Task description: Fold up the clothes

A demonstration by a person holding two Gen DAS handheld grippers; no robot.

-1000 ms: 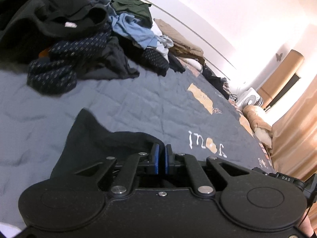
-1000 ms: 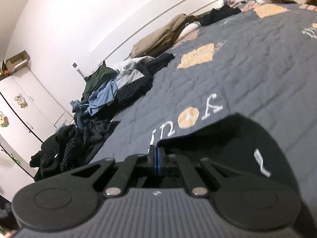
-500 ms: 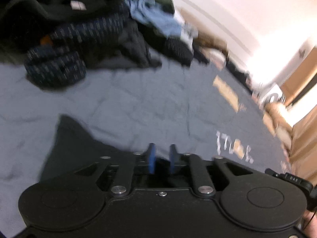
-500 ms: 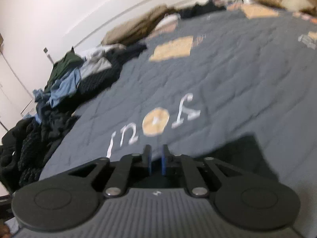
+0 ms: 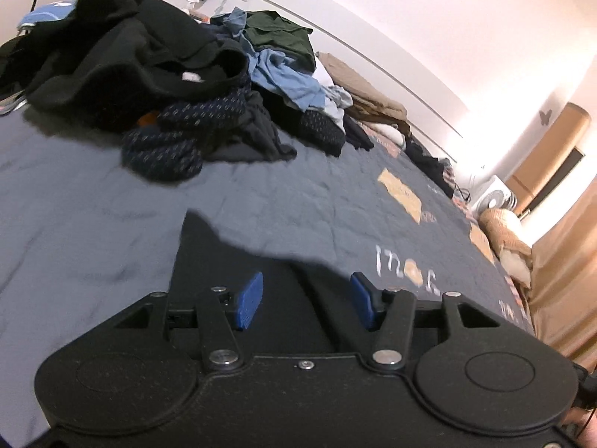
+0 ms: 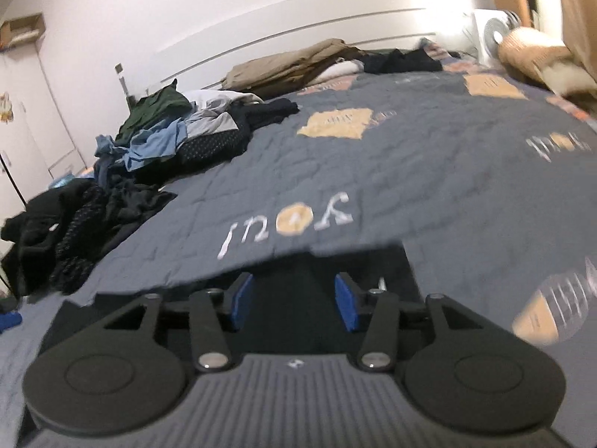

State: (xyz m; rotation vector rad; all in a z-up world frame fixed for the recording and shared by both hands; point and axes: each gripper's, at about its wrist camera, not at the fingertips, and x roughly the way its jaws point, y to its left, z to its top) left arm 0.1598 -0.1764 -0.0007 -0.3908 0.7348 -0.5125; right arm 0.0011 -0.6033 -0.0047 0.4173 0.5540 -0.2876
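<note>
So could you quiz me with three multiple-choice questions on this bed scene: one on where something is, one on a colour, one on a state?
1. Where is the black garment?
A. flat on the quilt, by the left gripper
B. on the pile
C. on the floor

2. What colour are the pads?
A. red
B. blue
C. white

3. The right gripper is:
A. shut on cloth
B. open
C. out of sight

Answers: 1 A, it lies spread under the gripper; 2 B, both pads show blue; 3 B, its pads stand wide apart.

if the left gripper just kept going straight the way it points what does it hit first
Most likely the black garment lying right under the open left gripper; past it only bare grey quilt, though depth is hard to judge.
</note>
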